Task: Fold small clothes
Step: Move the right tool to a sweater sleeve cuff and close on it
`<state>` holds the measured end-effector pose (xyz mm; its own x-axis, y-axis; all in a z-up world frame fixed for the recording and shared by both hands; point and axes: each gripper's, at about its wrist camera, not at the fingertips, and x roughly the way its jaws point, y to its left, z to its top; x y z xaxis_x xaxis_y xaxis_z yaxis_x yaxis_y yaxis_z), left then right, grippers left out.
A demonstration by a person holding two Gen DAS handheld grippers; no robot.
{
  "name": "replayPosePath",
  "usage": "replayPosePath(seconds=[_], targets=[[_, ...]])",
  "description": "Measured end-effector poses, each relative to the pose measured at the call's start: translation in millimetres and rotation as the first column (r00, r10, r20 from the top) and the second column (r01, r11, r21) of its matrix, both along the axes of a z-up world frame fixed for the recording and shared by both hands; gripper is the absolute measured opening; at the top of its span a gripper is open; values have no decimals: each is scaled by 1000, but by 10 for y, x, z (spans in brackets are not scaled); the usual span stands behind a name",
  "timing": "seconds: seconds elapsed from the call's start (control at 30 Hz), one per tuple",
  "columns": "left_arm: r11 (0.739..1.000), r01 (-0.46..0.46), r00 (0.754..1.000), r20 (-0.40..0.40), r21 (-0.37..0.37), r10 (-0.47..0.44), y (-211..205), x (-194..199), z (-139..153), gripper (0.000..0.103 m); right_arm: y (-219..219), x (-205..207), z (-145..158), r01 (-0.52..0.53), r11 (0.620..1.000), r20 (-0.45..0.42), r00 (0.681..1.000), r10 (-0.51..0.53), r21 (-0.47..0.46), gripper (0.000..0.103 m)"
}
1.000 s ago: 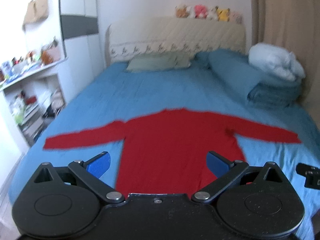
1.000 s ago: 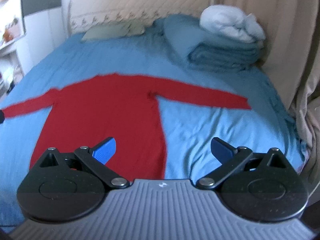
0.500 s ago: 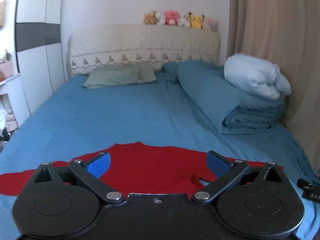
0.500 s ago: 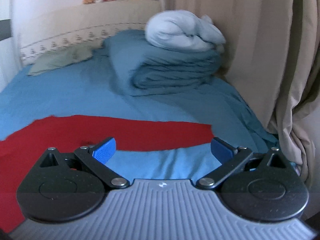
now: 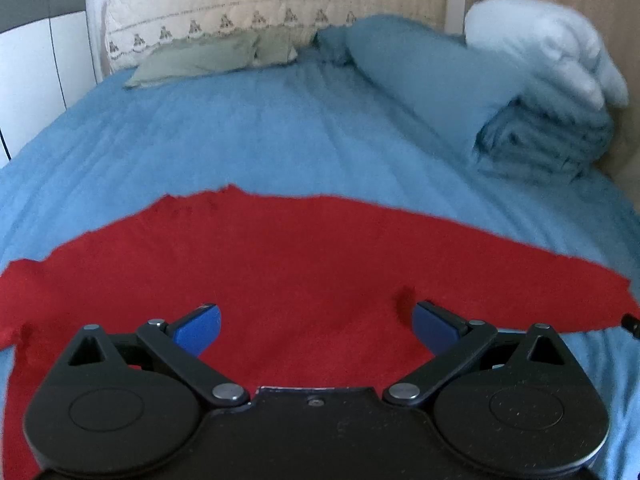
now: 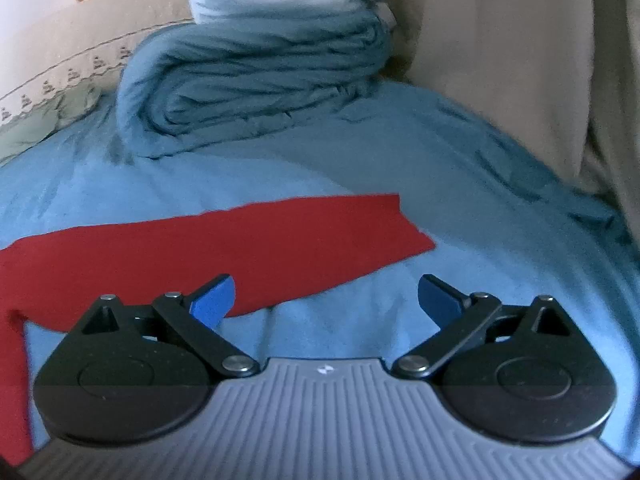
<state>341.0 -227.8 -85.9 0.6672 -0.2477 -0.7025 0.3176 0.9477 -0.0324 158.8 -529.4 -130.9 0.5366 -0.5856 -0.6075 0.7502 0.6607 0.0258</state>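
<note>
A red long-sleeved top [image 5: 304, 256] lies flat on the blue bed sheet [image 5: 240, 140], sleeves spread to both sides. My left gripper [image 5: 316, 326] is open and empty, low over the top's body near the right armpit. In the right wrist view the right sleeve [image 6: 280, 240] stretches to its cuff [image 6: 412, 224]. My right gripper [image 6: 325, 300] is open and empty, over the sheet just below that sleeve, its left finger [image 6: 212, 300] over the sleeve's lower edge.
A folded blue duvet [image 6: 256, 76] with a pale blue bundle [image 5: 548, 52] on it lies at the far right of the bed. A green pillow [image 5: 212, 58] rests against the quilted headboard [image 5: 260, 4]. Beige curtains [image 6: 520, 60] hang at the right.
Both grippers have come down and forward toward the red top. The right one has swung right, toward the sleeve end. Both stayed open.
</note>
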Motion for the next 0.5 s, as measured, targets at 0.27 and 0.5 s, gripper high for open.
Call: replayPosePath(seconds=[0.27,0.5], targets=[[1000,-9,999,-53,11,9,-17,136,-369,103,-322,121,-462,122,990,96,987,-129,76,97],[998,-56,996,-63,17,57,145,281,-455,103,-564,152,-540,228,966,177,953,-247,117,54]])
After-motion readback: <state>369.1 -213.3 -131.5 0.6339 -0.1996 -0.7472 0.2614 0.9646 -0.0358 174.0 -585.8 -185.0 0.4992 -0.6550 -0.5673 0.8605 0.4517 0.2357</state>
